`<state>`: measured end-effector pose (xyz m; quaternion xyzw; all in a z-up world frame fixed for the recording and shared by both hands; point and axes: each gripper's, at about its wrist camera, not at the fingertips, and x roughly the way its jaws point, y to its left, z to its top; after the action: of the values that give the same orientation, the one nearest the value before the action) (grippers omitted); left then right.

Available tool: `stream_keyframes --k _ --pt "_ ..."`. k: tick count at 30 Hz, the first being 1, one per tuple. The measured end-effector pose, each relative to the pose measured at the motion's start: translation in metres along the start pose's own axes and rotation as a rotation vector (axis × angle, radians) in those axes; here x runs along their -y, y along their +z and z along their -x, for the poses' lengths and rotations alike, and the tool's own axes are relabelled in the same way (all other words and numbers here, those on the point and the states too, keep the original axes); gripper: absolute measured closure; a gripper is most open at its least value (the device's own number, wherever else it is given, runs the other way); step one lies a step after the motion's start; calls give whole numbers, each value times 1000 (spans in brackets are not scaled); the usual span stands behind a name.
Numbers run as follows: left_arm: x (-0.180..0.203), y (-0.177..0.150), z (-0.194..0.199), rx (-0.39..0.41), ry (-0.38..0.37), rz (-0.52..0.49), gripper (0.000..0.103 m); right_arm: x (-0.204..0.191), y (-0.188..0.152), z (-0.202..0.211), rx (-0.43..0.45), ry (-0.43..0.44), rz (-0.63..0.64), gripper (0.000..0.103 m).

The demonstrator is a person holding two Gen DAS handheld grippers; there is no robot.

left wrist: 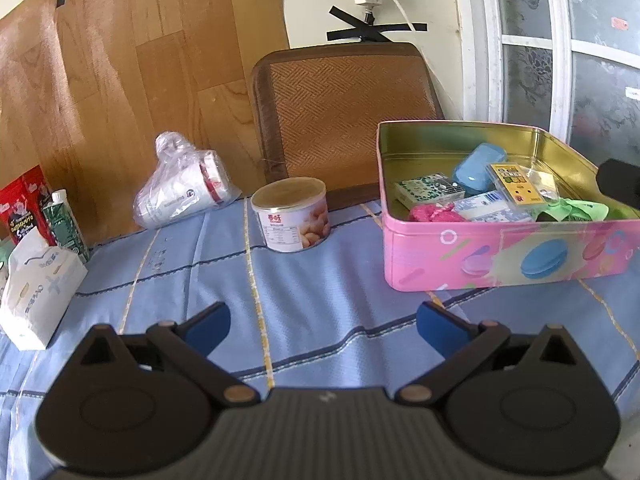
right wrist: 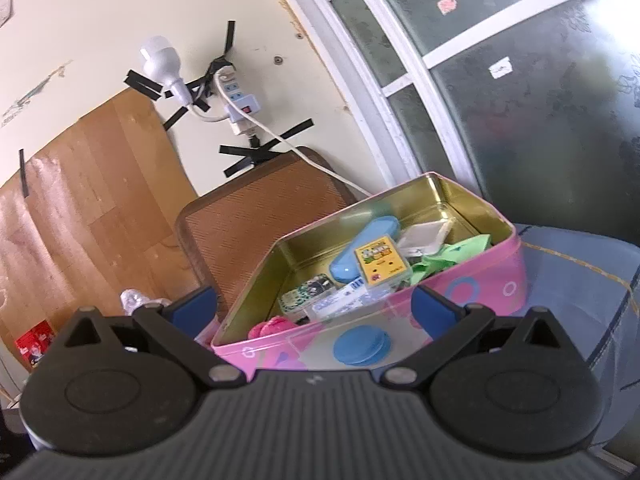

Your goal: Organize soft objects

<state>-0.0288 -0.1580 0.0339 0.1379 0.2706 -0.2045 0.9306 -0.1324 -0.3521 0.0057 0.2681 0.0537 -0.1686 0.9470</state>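
Note:
A pink tin box [left wrist: 500,256] [right wrist: 492,280] with a gold inside stands on the blue checked tablecloth [left wrist: 320,288]. It holds a blue case [left wrist: 478,166] [right wrist: 360,252], a yellow card pack [left wrist: 516,184] [right wrist: 380,262], a green-patterned packet [left wrist: 428,190] [right wrist: 306,292], a pink soft item [left wrist: 434,213] [right wrist: 274,326] and green cloth [left wrist: 580,208] [right wrist: 452,256]. My left gripper [left wrist: 323,320] is open over bare cloth, in front and left of the box. My right gripper [right wrist: 314,306] is open at the box's near wall, nothing between its blue pads.
A round food tin [left wrist: 292,214] sits left of the box. Bagged paper cups [left wrist: 184,188] lie further left. A tissue pack [left wrist: 38,284], a green carton [left wrist: 66,220] and a red box [left wrist: 24,204] crowd the left edge. A brown chair back [left wrist: 344,112] stands behind.

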Motion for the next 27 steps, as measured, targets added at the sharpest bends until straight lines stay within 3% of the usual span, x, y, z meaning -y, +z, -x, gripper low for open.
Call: stream_keyframes --k 11,27 --pt "3 -2 0 -2 28 -18 0 -3 -3 -1 -14 -8 10 0" --pt "12 -9 -10 -80 0 -57 0 0 -6 -5 -52 -29 -6 0"
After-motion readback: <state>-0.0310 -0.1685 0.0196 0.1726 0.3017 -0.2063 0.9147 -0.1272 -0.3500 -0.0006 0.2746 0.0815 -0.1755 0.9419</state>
